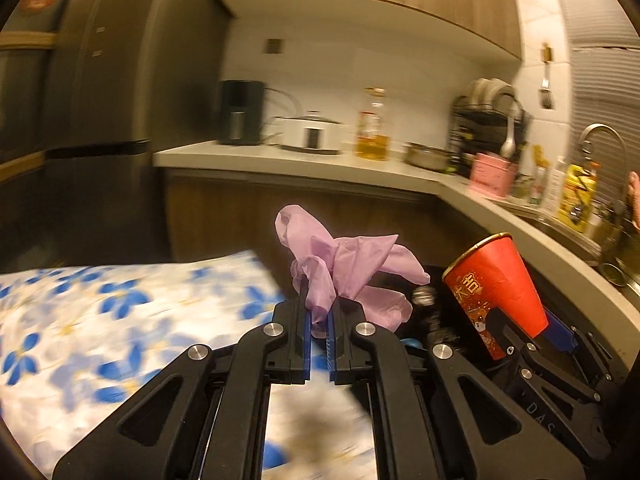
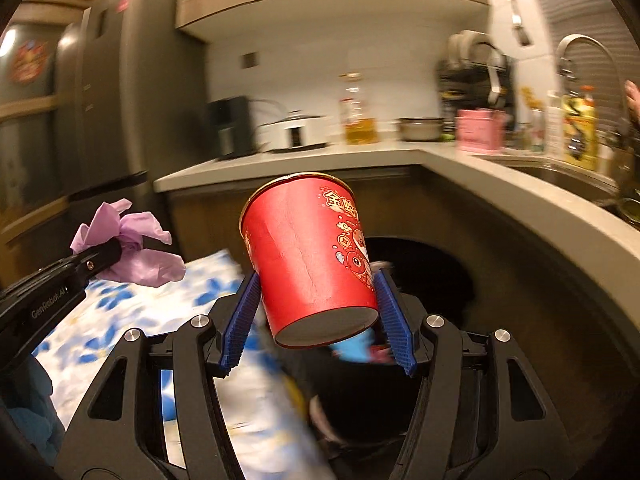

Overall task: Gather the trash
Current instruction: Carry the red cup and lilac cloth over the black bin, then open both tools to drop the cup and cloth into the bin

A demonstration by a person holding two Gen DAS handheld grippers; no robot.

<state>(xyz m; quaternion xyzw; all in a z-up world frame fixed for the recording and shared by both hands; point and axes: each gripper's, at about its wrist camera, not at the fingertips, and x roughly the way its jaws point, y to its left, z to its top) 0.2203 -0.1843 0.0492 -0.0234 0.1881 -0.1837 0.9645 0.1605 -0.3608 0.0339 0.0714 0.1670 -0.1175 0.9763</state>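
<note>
Black linkages fill my foreground; my left gripper (image 1: 319,320) is clamped on a crumpled purple glove (image 1: 352,272); my right gripper (image 2: 320,312) squeezes the red paper cup (image 2: 310,256) above a flowered cloth (image 1: 120,312).

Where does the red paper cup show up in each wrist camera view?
Left wrist: red paper cup at right, held by the right gripper.
Right wrist: cup at centre, between the blue pads.
Shared landmark: oil bottle on the counter.
</note>
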